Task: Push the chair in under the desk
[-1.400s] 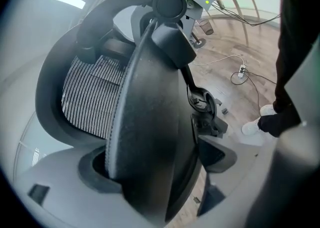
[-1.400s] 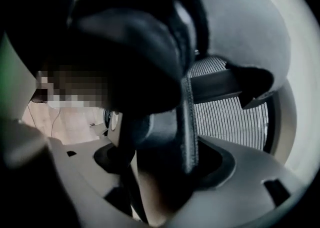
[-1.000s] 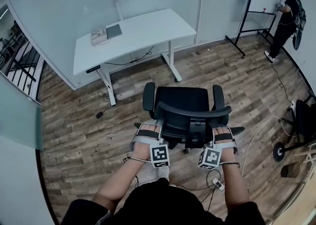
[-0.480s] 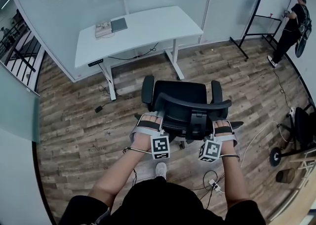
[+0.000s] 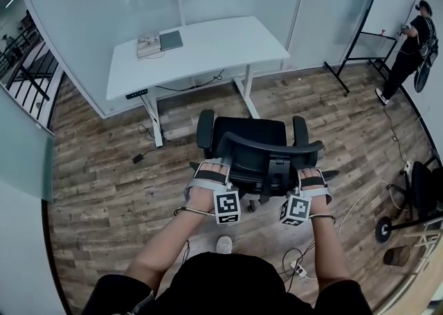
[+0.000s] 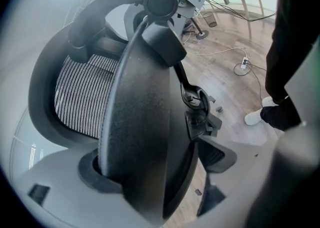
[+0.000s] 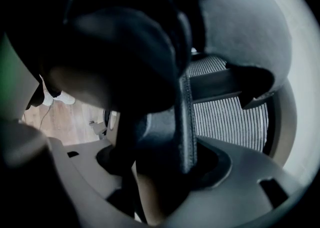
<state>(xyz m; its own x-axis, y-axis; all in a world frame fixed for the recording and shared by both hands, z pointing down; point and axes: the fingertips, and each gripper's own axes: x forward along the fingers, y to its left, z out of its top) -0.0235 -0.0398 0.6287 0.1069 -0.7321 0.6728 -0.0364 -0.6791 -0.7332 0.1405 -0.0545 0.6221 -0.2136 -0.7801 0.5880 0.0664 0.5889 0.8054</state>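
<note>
Both tongs grip the chair (image 5: 250, 142) by its backrest.
Its left edge is clamped in the left tongs (image 5: 213, 167), its right edge in the right tongs (image 5: 311, 172); the chair stands mid-frame on the floor (image 5: 104, 182), near the white table (image 5: 208, 47) at upper centre, not under it.

No legible text, label, brand, number or sign anywhere

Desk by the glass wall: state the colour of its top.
The rectangular desk top is plain white, clearest in the head view.
</note>
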